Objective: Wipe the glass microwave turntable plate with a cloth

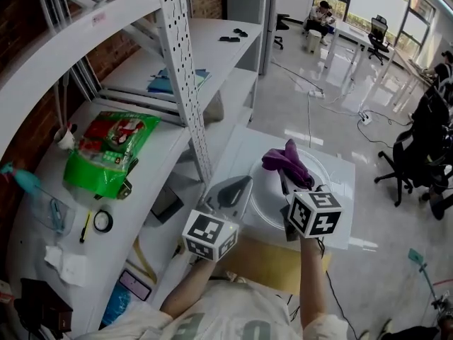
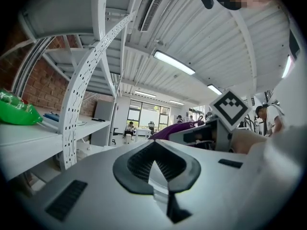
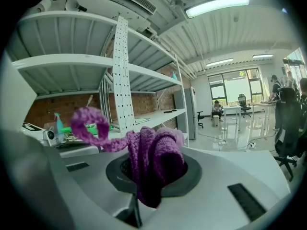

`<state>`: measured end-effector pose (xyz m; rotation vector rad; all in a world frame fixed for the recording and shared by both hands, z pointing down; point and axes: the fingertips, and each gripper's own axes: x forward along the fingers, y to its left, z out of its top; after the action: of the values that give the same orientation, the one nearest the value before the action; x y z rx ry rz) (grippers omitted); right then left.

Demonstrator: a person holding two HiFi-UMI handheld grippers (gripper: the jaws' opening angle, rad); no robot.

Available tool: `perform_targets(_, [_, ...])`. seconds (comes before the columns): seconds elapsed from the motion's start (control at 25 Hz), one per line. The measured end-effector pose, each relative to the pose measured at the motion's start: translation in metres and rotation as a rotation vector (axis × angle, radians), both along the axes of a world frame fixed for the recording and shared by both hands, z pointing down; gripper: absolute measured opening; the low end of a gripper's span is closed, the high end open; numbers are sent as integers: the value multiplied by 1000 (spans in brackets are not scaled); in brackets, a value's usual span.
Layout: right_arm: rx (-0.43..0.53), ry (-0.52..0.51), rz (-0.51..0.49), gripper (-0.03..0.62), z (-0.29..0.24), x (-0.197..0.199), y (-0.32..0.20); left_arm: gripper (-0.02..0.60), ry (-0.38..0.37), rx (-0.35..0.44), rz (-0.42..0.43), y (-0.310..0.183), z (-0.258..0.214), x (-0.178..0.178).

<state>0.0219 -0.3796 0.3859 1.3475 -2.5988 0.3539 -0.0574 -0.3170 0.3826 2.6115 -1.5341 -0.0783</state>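
Observation:
The round glass turntable plate [image 1: 269, 202] lies on a low white table [image 1: 341, 227] in the head view. My left gripper [image 1: 243, 185] sits at the plate's left rim, jaws closed on a thin clear edge that shows between the pads in the left gripper view [image 2: 156, 170]. My right gripper [image 1: 286, 183] hovers over the plate's middle, shut on a bunched purple knitted cloth [image 1: 287, 160]. In the right gripper view the cloth [image 3: 158, 157] fills the jaws [image 3: 148, 178], with a loop sticking out to the left. The cloth [image 2: 175, 127] also shows in the left gripper view.
A white shelf rack with a perforated upright [image 1: 185, 76] stands at the left, close to my left gripper. On its shelf lie a green bag [image 1: 110, 151] and a tape roll [image 1: 103, 221]. Black office chairs [image 1: 417, 154] stand on the shiny floor at the right.

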Motion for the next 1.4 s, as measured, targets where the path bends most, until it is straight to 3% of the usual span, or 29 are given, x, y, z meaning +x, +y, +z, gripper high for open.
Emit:
perform_targets(0.6, [-62,73,-42,58,24,-15,-13,2,-46,-24,38,-14,10,12])
perform_targets(1.0, [-78,79,-101,58,25,-19,18,2,-3,-26,29,-15,8,7])
perform_targets(1.16, [-57,132,-122,58,24,-20,35,2,-13,-19,26,-15,7,7])
perform_targets(1.4, [-75,132,-151,58,26,-20,62,2,-17,-17,14,-16,7,4])
